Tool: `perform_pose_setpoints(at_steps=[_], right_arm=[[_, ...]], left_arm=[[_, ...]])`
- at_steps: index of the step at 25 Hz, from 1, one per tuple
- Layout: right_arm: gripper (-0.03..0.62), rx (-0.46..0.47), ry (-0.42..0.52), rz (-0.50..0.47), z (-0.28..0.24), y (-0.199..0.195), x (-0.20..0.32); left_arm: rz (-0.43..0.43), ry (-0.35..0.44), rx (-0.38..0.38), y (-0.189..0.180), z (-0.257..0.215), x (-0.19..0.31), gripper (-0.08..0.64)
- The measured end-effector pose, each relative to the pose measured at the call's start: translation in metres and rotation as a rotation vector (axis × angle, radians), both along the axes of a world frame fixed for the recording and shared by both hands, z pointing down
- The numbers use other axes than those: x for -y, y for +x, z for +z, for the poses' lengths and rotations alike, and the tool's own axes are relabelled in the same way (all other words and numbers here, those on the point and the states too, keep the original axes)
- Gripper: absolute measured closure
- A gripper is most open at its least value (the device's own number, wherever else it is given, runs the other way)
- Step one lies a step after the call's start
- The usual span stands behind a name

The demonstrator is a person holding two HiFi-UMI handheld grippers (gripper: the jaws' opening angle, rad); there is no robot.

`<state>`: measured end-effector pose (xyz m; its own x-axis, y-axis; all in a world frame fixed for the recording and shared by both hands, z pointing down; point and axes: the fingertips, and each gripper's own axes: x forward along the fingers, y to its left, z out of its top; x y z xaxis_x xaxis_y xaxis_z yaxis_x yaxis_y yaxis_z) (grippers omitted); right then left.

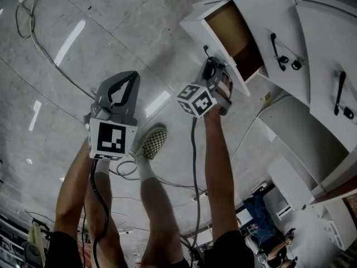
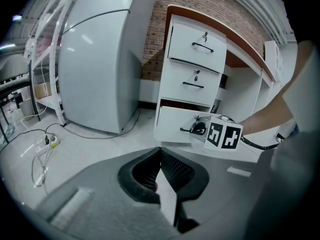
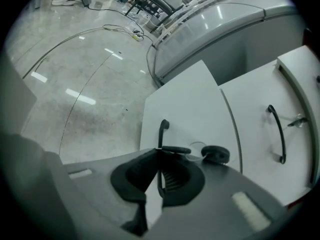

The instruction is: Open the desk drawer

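As the head view looks steeply down, the left tool point(image 1: 131, 76) is held over the pale floor point(image 1: 61, 94), touching nothing; the right tool point(image 1: 212, 63) is clamped on the black handle point(image 1: 207, 51) of the bottom drawer point(image 1: 231, 29), which stands partly out of the white stack with its brown inside laid open; two closed drawers point(image 1: 262, 21) with black handles are seen beside it.

From the left tool view, that tool point(image 2: 160, 150) is shown narrow, its tips met with nothing between them; beyond it the bottom drawer point(image 2: 172, 126) is seen partly forward beneath the closed drawers point(image 2: 196, 46) and the brown-edged surface point(image 2: 237, 51); the right tool point(image 2: 200, 129) is set on the drawer's handle, its marker cube turned towards the camera; a grey cabinet point(image 2: 95, 69) is placed left of the stack, with a brick wall point(image 2: 160, 39) behind.

From the right tool view, the tool point(image 3: 159, 149) is seen pressed onto the handle point(image 3: 163, 129), whose bar runs down between the pads; the drawer's white front point(image 3: 185, 104) fills the middle; a black round fitting point(image 3: 215, 154) with a thin wire ring is found just beside the tips.
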<state>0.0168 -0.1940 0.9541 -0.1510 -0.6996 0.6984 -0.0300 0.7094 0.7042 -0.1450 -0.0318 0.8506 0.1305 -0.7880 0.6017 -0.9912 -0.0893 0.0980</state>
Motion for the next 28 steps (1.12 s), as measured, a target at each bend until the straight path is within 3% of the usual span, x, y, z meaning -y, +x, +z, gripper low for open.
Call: perform_pose_setpoints(at_steps=[28], right_arm=[[0.574,-0.004,-0.013,-0.011,0.001,-0.007,-0.068]], left_arm=[[-0.022,0.008,0.009,-0.016,-0.004,-0.05,0.549]])
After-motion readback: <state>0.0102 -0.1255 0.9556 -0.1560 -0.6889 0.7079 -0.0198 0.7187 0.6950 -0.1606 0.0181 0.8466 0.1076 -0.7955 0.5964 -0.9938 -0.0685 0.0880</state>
